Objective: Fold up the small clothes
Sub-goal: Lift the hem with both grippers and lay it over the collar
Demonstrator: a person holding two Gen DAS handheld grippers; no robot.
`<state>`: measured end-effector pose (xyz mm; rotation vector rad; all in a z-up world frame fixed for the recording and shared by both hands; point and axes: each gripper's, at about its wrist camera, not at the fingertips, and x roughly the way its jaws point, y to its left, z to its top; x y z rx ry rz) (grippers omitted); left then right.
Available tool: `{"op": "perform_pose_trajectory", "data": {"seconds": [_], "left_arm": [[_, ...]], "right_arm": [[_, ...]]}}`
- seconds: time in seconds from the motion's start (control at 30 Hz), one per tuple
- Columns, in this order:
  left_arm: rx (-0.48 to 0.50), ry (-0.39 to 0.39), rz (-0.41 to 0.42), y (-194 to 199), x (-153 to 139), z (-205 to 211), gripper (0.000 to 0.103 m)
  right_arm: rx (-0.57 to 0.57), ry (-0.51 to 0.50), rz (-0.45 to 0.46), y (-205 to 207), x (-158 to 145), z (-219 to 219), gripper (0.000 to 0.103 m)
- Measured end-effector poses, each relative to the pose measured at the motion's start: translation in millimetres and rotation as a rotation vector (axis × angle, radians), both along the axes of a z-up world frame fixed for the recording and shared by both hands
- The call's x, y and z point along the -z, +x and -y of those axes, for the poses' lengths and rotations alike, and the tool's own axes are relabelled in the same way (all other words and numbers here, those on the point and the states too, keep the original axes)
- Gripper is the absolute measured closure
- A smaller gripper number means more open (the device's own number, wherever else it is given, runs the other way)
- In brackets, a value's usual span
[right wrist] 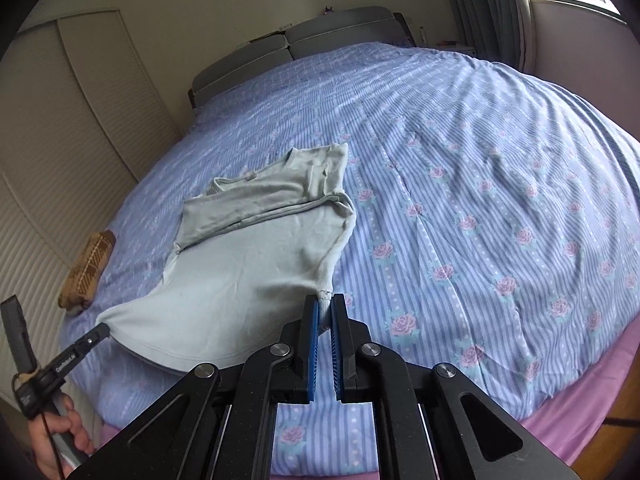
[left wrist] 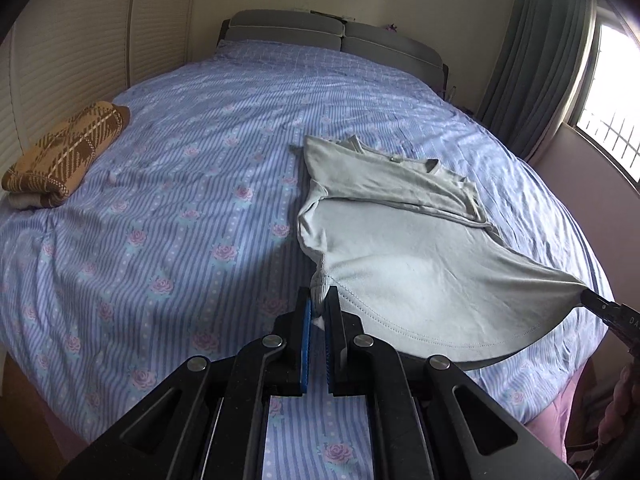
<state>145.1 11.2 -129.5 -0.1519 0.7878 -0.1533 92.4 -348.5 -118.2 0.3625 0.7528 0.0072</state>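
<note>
A pale grey-green small shirt lies on the bed, its sleeves folded across the upper part. My left gripper is shut on the shirt's left hem corner. My right gripper is shut on the right hem corner of the shirt. Both hold the hem lifted off the bed and stretched between them, while the collar end rests on the sheet. The right gripper also shows at the right edge of the left wrist view; the left gripper also shows in the right wrist view.
The bed has a blue striped sheet with roses and a grey headboard. A folded brown plaid garment lies at the bed's left edge. Louvred closet doors stand left; curtain and window right.
</note>
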Motion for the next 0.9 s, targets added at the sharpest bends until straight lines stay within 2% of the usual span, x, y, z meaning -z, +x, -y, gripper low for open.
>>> {"op": "perform_pose_trajectory", "data": {"seconds": [0.27, 0.53, 0.73, 0.9], "left_arm": [[-0.012, -0.025, 0.071, 24, -30, 1, 0.095], [-0.044, -0.041, 0.12, 85, -53, 6, 0.095], [-0.07, -0.065, 0.105, 147, -49, 9, 0.095], [-0.077, -0.066, 0.064, 199, -31, 12, 0.095]], "right_arm": [[0.023, 0.032, 0.083, 18, -28, 9, 0.096], [0.063, 0.039, 0.15, 67, -49, 20, 0.096], [0.083, 0.021, 0.156, 127, -50, 26, 0.096], [0.088, 0.009, 0.129, 178, -39, 29, 0.096]]}}
